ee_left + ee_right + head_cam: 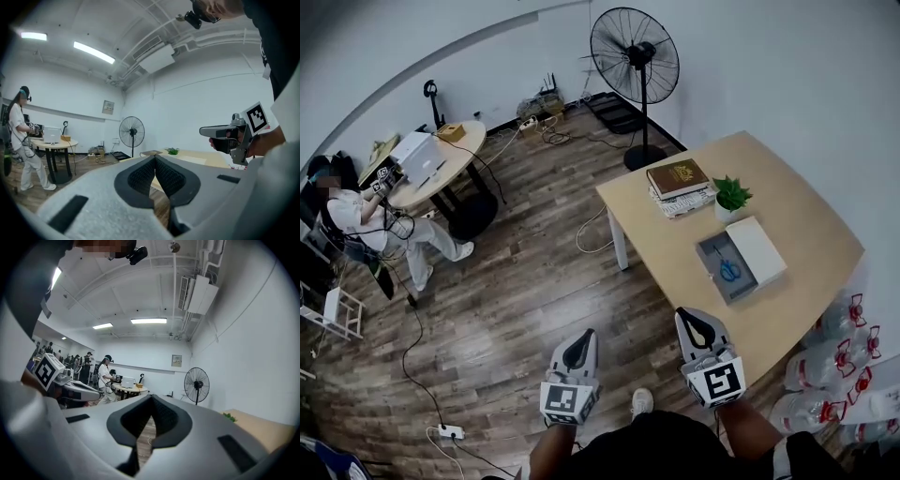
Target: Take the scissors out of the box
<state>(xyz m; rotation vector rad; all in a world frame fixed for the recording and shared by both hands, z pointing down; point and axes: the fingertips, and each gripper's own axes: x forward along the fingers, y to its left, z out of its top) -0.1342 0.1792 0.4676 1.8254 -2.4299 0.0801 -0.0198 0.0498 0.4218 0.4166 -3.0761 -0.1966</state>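
Observation:
Blue-handled scissors (729,269) lie in an open grey box (710,249) on the wooden table (787,309). The box's white lid (757,249) rests against its right side. Both grippers are held close to the person's body, short of the table's near edge. The left gripper (578,342) hangs over the floor, shut, with nothing between its jaws (154,157). The right gripper (696,323) is near the table's front edge, also shut and empty (151,397). Each gripper shows in the other's view: the right gripper (202,131) and the left gripper (96,392).
A stack of books (678,178) and a small potted plant (731,194) stand behind the box. A standing fan (635,56) is beyond the table. A person (356,220) sits at a round table (441,159) far left. Water bottles (839,366) crowd the floor at right; cables and a power strip (448,431) lie on the floor.

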